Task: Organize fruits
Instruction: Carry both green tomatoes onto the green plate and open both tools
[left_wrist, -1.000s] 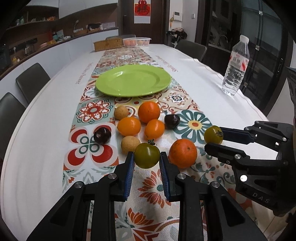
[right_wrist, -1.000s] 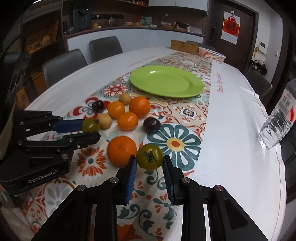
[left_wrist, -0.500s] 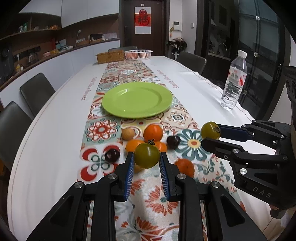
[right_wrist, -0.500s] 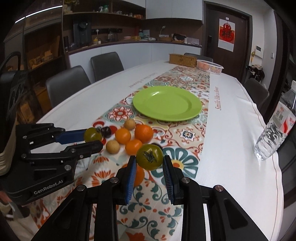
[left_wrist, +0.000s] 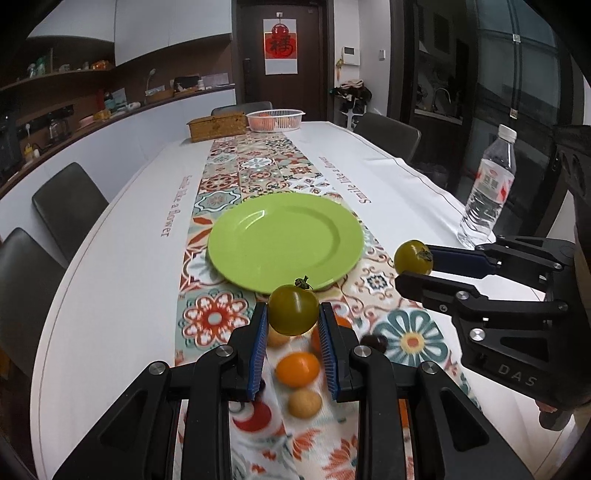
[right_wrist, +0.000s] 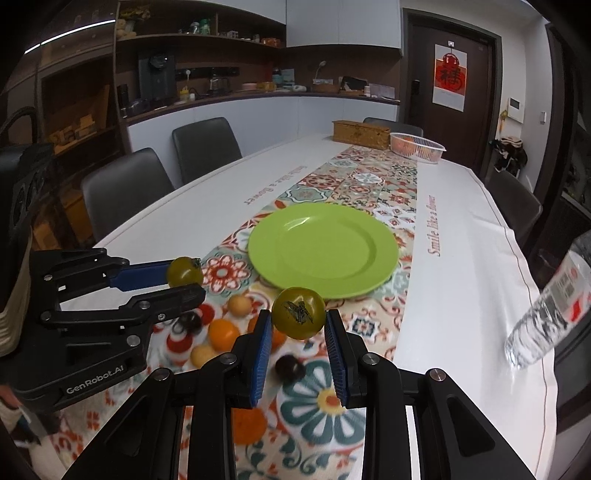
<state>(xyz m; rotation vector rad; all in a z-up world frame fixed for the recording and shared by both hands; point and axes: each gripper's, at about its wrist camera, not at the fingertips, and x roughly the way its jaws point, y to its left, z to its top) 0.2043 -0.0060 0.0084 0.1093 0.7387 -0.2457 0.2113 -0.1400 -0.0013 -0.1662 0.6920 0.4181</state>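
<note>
My left gripper (left_wrist: 293, 317) is shut on a green tomato (left_wrist: 293, 309), held in the air short of the green plate (left_wrist: 284, 240). My right gripper (right_wrist: 298, 317) is shut on a second green tomato (right_wrist: 298, 312), also raised before the plate (right_wrist: 323, 251). Each gripper shows in the other's view: the right one (left_wrist: 412, 266) with its tomato (left_wrist: 413, 256), the left one (right_wrist: 184, 280) with its tomato (right_wrist: 184, 271). Below lie oranges (left_wrist: 297, 369), a pale round fruit (left_wrist: 304, 403) and a dark plum (right_wrist: 290, 365) on the patterned runner.
A water bottle (left_wrist: 487, 195) stands at the table's right edge. A woven box (left_wrist: 217, 126) and a white basket (left_wrist: 275, 120) sit at the far end. Grey chairs (right_wrist: 127, 184) line the table's sides.
Both grippers have risen from the table with their tomatoes and moved forward toward the plate. The fruit pile now lies below and behind the fingers.
</note>
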